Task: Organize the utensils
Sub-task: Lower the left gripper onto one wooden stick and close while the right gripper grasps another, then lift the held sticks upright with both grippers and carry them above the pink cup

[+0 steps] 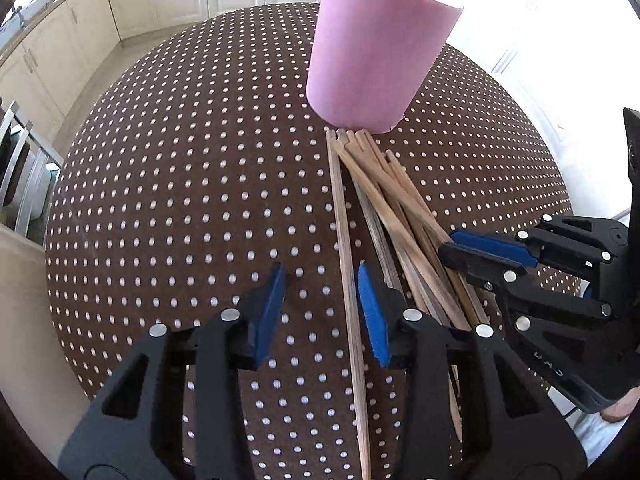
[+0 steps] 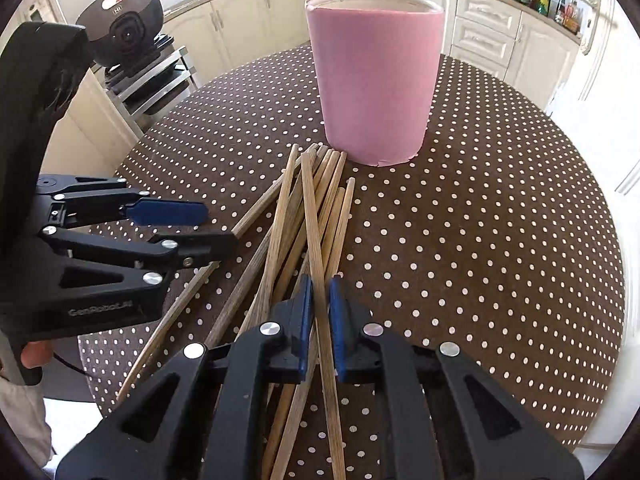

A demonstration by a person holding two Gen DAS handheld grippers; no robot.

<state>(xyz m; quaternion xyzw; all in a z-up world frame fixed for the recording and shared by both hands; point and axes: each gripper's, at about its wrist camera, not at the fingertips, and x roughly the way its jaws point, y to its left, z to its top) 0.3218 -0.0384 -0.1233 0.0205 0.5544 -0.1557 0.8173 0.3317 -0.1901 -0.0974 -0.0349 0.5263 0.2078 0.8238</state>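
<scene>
Thin wooden chopsticks (image 2: 320, 216) lie in a loose crossed heap just in front of the tall pink cylindrical holder (image 2: 376, 80), ends toward it, presumably for loading. Your right gripper (image 2: 320, 300) is pinched narrow on one top stick. Your left gripper (image 1: 322, 280) stands partly open astride the outermost stick (image 1: 346, 260), one pad touching it.

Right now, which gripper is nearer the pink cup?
Hard to call; roughly level. Left gripper straddles one chopstick, short of the pink cup. Right gripper is shut on a chopstick in the pile, also short.
</scene>
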